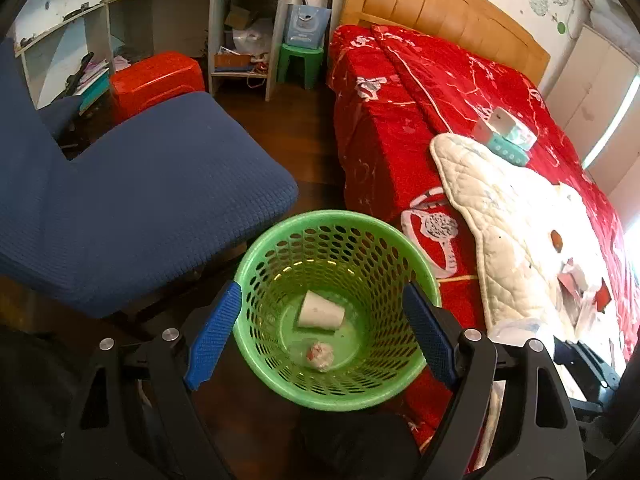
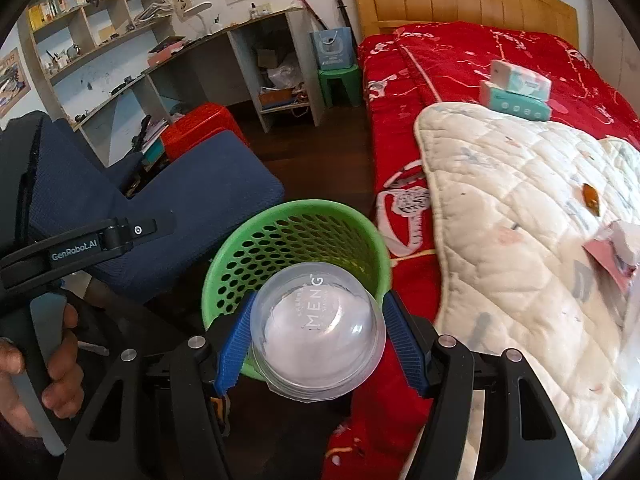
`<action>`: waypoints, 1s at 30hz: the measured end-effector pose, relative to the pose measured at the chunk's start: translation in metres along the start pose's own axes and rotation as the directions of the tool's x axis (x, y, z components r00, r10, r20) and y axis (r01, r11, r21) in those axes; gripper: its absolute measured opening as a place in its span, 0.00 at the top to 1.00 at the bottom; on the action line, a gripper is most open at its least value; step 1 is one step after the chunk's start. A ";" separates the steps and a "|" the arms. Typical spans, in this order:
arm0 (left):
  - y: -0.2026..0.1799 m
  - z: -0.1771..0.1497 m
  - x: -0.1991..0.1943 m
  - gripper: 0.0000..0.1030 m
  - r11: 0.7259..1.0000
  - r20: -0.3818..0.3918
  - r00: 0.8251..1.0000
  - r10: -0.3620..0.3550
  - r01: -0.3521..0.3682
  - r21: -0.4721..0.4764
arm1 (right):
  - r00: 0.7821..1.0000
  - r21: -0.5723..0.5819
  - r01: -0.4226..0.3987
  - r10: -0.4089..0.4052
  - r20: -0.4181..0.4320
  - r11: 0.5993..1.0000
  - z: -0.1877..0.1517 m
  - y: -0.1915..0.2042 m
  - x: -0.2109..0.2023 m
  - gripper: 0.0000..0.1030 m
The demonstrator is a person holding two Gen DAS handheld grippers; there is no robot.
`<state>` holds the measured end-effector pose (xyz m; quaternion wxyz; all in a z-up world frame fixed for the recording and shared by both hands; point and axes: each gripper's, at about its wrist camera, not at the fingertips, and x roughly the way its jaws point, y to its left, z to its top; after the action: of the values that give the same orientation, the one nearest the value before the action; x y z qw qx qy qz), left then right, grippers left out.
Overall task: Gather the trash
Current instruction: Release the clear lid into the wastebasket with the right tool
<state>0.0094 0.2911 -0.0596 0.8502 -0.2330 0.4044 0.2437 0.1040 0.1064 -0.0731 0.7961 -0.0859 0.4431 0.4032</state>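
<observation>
Right wrist view: my right gripper (image 2: pixel 316 344) clamps a clear domed plastic cup (image 2: pixel 316 336) above the green perforated plastic basket (image 2: pixel 240 256); my left gripper (image 1: pixel 320 340) gapes, empty, over that basket.

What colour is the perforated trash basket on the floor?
Green basket, with rows of oval holes in the wall; it shows best in the left wrist view.

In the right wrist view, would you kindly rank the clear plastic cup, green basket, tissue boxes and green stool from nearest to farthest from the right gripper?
1. Clear plastic cup: held between the right gripper's pads.
2. Green basket: just beyond the cup, on the floor.
3. Tissue boxes: on the bed, upper right.
4. Green stool: by the headboard, top centre.
</observation>
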 end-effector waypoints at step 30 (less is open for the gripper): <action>-0.038 0.002 -0.008 0.18 0.998 0.004 0.999 -0.048 0.048 0.036 | 0.989 0.109 0.121 -0.130 0.077 0.987 -0.026 -0.080 -0.067 0.19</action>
<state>0.0290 0.2606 -0.0447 0.8608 -0.2268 0.4009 0.2167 0.1261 0.0026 -0.0540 0.8412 -0.0550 0.4233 0.3319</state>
